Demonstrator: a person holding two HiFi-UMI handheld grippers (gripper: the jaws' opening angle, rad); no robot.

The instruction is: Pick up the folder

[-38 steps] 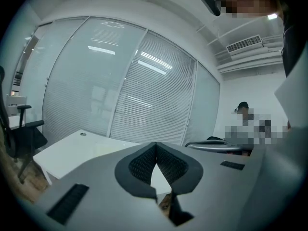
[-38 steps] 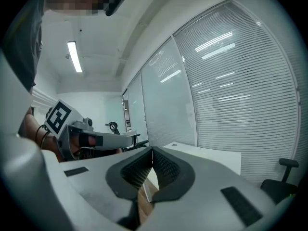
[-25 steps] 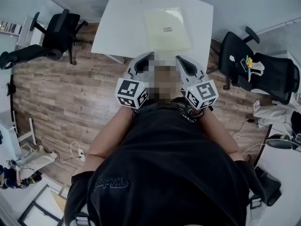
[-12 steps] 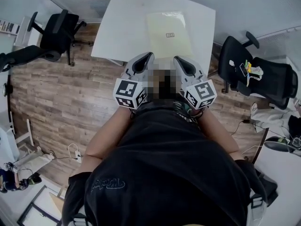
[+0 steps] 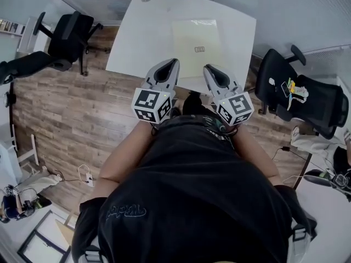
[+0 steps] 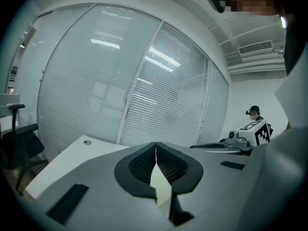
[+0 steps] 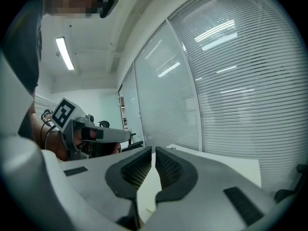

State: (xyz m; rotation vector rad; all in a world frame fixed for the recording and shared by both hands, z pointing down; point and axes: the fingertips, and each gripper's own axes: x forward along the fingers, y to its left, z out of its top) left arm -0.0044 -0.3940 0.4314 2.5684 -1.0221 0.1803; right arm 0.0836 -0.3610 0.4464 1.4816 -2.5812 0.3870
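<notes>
yellow folder (image 5: 197, 45) flat on white table (image 5: 145, 37) (untouched)

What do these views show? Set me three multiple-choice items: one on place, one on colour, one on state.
1. The folder lies: A on the white table; B in the left gripper; C in the right gripper.
2. The folder is: A red; B pale yellow; C black.
3. Both grippers' fingers are: A wide apart; B shut on the folder; C shut on nothing.
Answers: A, it lies flat on the tabletop ahead of both grippers; B, the head view shows pale yellow; C, each gripper view shows fingers together, nothing between.
</notes>
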